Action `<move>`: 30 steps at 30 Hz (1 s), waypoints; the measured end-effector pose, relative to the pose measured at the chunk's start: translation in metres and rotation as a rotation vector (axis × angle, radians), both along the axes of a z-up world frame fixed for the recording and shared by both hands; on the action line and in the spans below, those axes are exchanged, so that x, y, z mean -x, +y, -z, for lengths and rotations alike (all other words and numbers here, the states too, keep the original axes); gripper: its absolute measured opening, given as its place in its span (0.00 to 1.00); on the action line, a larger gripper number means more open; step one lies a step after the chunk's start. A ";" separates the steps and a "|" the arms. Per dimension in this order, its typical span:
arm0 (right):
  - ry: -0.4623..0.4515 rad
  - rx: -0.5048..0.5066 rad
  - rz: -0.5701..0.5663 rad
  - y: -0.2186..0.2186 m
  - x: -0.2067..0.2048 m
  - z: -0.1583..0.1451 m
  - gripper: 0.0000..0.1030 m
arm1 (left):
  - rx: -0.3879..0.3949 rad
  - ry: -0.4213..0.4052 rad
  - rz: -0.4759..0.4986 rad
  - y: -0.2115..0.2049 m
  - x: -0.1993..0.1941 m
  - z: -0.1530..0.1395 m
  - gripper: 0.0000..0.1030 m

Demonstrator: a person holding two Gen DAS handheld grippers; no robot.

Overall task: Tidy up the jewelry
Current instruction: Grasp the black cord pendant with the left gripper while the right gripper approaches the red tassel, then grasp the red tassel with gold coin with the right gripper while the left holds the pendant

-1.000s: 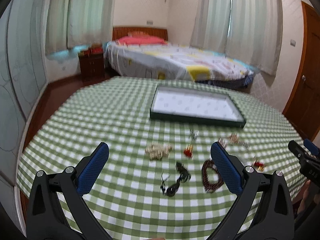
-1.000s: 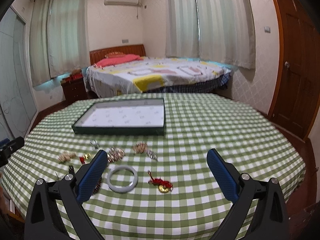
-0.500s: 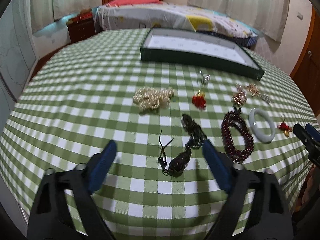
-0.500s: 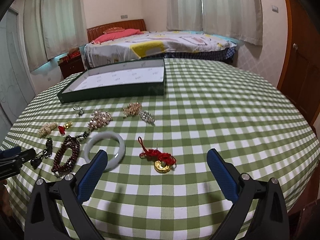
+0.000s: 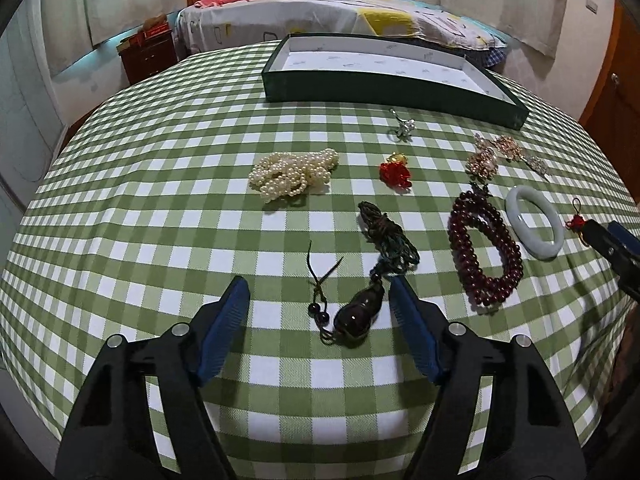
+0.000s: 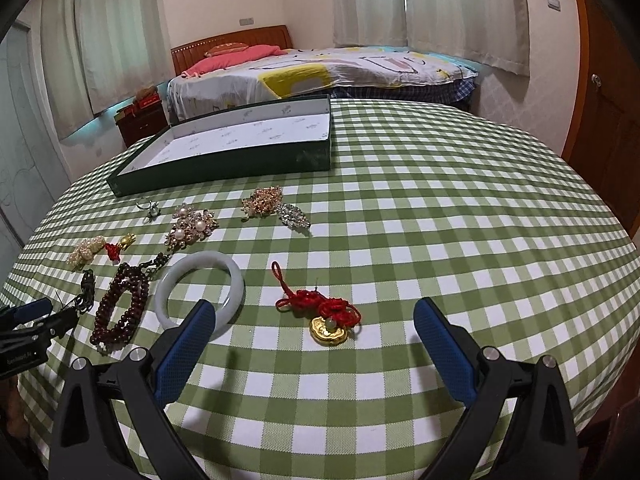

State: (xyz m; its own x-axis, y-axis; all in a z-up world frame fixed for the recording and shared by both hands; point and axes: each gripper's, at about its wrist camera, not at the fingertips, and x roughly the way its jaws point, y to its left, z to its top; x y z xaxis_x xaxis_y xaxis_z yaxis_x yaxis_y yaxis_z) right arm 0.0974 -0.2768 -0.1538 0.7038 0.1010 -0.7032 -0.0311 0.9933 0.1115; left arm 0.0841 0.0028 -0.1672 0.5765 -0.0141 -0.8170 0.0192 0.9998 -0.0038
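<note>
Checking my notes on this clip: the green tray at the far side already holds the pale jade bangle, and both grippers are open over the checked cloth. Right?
Not quite. The right wrist view shows the green tray empty; the pale jade bangle lies on the checked cloth. The left gripper and right gripper are open.

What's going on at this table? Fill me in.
A person with a gripper in each hand is starting to sort jewelry on the green checked tablecloth into the box, which holds nothing yet. The left gripper has just been closing its jaws around the dark gourd pendant, not yet pressing it. The right gripper hangs open over the red knot charm with a gold coin. Every other piece lies loose.
</note>
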 end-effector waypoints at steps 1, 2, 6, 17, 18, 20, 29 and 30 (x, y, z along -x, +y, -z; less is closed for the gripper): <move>0.001 -0.002 0.001 0.000 0.000 0.000 0.94 | 0.000 -0.002 0.006 -0.001 0.001 0.000 0.64; 0.001 -0.003 0.001 0.000 0.000 0.000 0.94 | 0.001 -0.004 0.010 -0.002 0.001 -0.001 0.63; 0.000 -0.003 -0.001 0.000 -0.001 0.000 0.94 | 0.005 -0.019 0.037 -0.004 0.004 -0.002 0.44; 0.007 -0.005 -0.010 0.002 -0.001 0.002 0.94 | 0.041 -0.041 0.045 0.002 0.002 -0.006 0.14; 0.009 -0.006 -0.011 0.002 -0.001 0.002 0.94 | 0.041 -0.051 0.037 0.003 0.002 -0.009 0.14; 0.015 -0.004 -0.016 0.003 -0.002 0.004 0.94 | 0.040 -0.066 0.029 0.005 0.002 -0.012 0.14; 0.026 0.006 -0.009 -0.002 -0.011 0.008 0.92 | 0.051 -0.093 0.016 0.010 0.000 -0.019 0.14; 0.027 0.002 -0.007 -0.003 -0.012 0.009 0.90 | 0.050 -0.095 0.014 0.010 -0.001 -0.019 0.14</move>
